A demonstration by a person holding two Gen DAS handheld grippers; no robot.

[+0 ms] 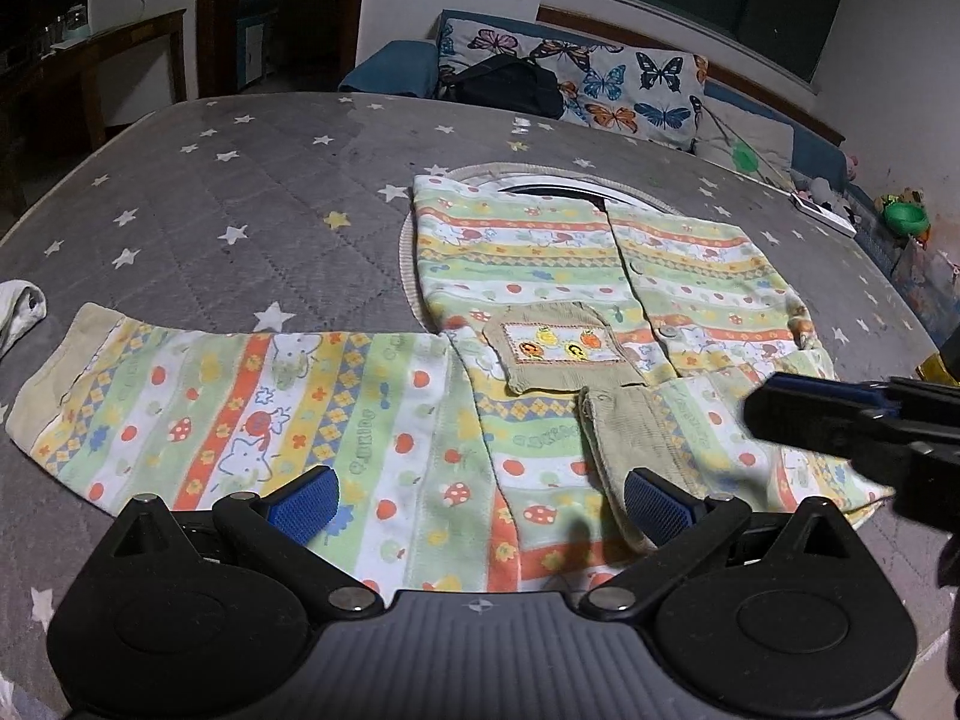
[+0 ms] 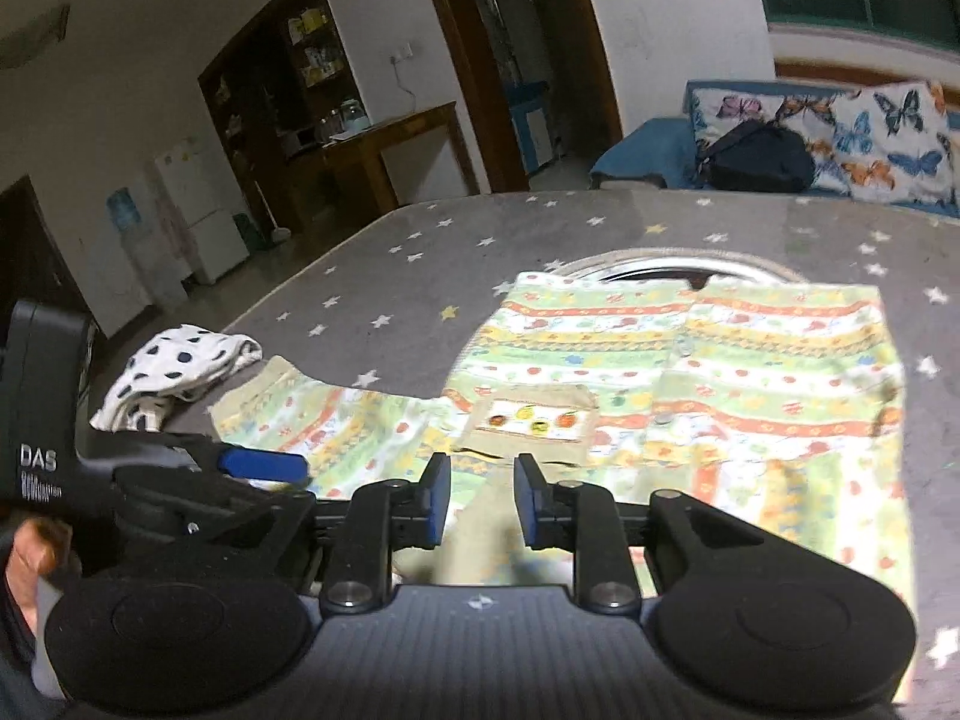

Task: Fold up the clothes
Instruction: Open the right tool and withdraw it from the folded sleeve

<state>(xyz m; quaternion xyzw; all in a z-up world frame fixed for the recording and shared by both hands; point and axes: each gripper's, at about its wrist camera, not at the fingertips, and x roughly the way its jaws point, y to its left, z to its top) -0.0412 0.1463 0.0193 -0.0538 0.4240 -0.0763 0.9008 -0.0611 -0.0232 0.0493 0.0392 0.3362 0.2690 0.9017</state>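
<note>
Blue ribbed pads (image 1: 303, 504) of the left gripper (image 1: 480, 501) stand wide apart with nothing between them, poised low over the near edge of the striped, cartoon-printed child's cardigan (image 1: 576, 276). On the right gripper (image 2: 480, 501) the jaws are only narrowly parted; something blurred lies under the gap, and I cannot tell whether they touch cloth.

Ahead of the left fingers the cardigan lies flat, front up, on the grey star-printed quilted cover (image 1: 210, 192). Its left sleeve (image 1: 240, 402) stretches straight out to the left of the fingers and ends in a plain beige ribbed cuff (image 1: 54, 384). Just ahead of the right-hand pad, the other sleeve's beige cuff (image 1: 624, 450) already lies across the body below a beige knit pocket with embroidered fruit (image 1: 552, 354).

By my reading, one sleeve is folded in and the outstretched one is next. That calls for closing on it near the cuff, lifting, and carrying it across the chest so it lies flat without dragging the body.

The fabric looks soft and terry-like, limp enough to wrinkle if pulled; the ribbed trim seems thicker and easier to pinch.

Farther left of the sleeve sits a crumpled white garment with dark dots (image 2: 180, 366). Beyond the cover are a butterfly-print cushion (image 1: 630, 90) and a black bag (image 1: 510, 84).
</note>
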